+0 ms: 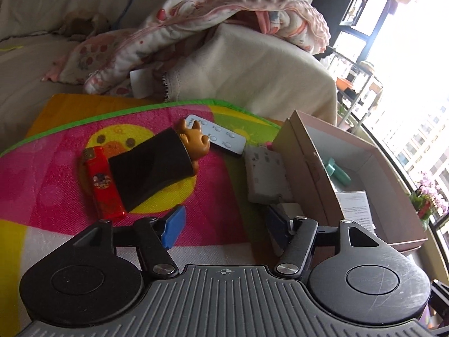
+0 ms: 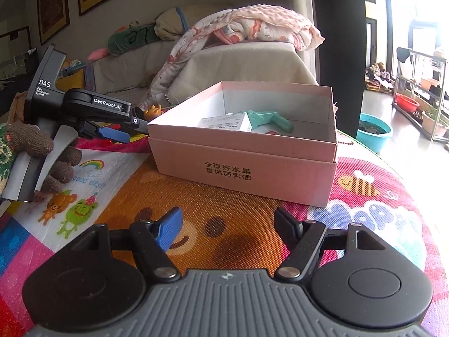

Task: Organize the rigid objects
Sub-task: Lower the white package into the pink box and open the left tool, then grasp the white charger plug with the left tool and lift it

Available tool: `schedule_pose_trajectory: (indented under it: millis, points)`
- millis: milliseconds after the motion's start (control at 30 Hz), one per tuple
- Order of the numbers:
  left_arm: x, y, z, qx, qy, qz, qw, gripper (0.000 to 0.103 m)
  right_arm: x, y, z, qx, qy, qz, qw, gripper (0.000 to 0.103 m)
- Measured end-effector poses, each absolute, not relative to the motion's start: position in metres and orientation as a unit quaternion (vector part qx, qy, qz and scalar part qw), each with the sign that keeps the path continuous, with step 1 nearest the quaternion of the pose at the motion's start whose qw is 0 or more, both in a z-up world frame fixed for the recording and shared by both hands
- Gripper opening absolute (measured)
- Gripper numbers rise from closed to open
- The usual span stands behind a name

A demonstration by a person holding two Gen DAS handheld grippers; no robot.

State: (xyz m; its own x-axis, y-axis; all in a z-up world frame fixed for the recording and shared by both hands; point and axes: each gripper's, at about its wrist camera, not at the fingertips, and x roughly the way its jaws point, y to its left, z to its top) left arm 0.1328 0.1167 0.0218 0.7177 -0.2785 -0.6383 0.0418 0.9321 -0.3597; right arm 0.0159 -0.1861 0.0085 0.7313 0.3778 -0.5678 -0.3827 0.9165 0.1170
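On the colourful mat [image 1: 56, 174] lie a red lighter [image 1: 103, 182], a black sleeve with a brown figurine [image 1: 157, 165], a white remote [image 1: 221, 137] and a grey speckled block [image 1: 265, 177]. My left gripper [image 1: 224, 221] is open and empty just short of them, and it shows in the right wrist view [image 2: 112, 134]. A pink open box [image 2: 244, 151] holds a teal tool [image 2: 266, 120] and a small white carton [image 2: 224, 122]; it shows in the left wrist view [image 1: 350, 168] beside the block. My right gripper [image 2: 228, 224] is open and empty in front of the box.
A sofa arm [image 1: 252, 70] with a pink blanket [image 1: 224, 8] stands right behind the mat. A gloved hand [image 2: 42, 151] holds the left gripper. A teal basin [image 2: 374, 132] and shelves [image 2: 421, 98] stand on the floor to the right.
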Motion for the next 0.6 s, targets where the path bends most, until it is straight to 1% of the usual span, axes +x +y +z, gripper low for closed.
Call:
schedule_pose_trajectory:
  millis: [100,200,233,267,333,367,400,433,533,600]
  points:
    - [0.128,0.119,0.025,-0.198,0.356,-0.119,0.905,0.068,0.017,-0.186,0.008,-0.003,0.308,0.203,0.93,0.072]
    - [0.132,0.107,0.026,-0.199,0.357,-0.149,0.9,0.068,0.018,-0.186,0.007,-0.004,0.312,0.201,0.929,0.072]
    - [0.135,0.102,0.026,-0.195,0.357,-0.15,0.901,0.065,0.018,-0.186,0.007,-0.004,0.312,0.2,0.929,0.072]
    - [0.139,0.099,0.027,-0.193,0.356,-0.149,0.902,0.062,0.018,-0.185,0.007,-0.004,0.312,0.199,0.929,0.072]
    - [0.151,0.095,0.029,-0.201,0.351,-0.142,0.903,0.041,0.018,-0.185,0.007,-0.004,0.313,0.197,0.929,0.072]
    - [0.158,0.095,0.029,-0.209,0.352,-0.137,0.902,0.036,0.018,-0.185,0.007,-0.003,0.314,0.196,0.929,0.072]
    - [0.166,0.095,0.028,-0.216,0.357,-0.131,0.9,0.027,0.019,-0.185,0.007,-0.003,0.315,0.196,0.929,0.072]
    - [0.175,0.095,0.027,-0.222,0.363,-0.128,0.896,0.022,0.019,-0.185,0.007,-0.003,0.315,0.195,0.929,0.072]
    - [0.194,0.091,0.021,-0.231,0.386,-0.128,0.884,0.021,0.019,-0.185,0.007,0.0,0.317,0.195,0.928,0.072]
    - [0.196,0.088,0.018,-0.224,0.388,-0.14,0.883,0.017,0.02,-0.185,0.007,0.002,0.318,0.195,0.928,0.072]
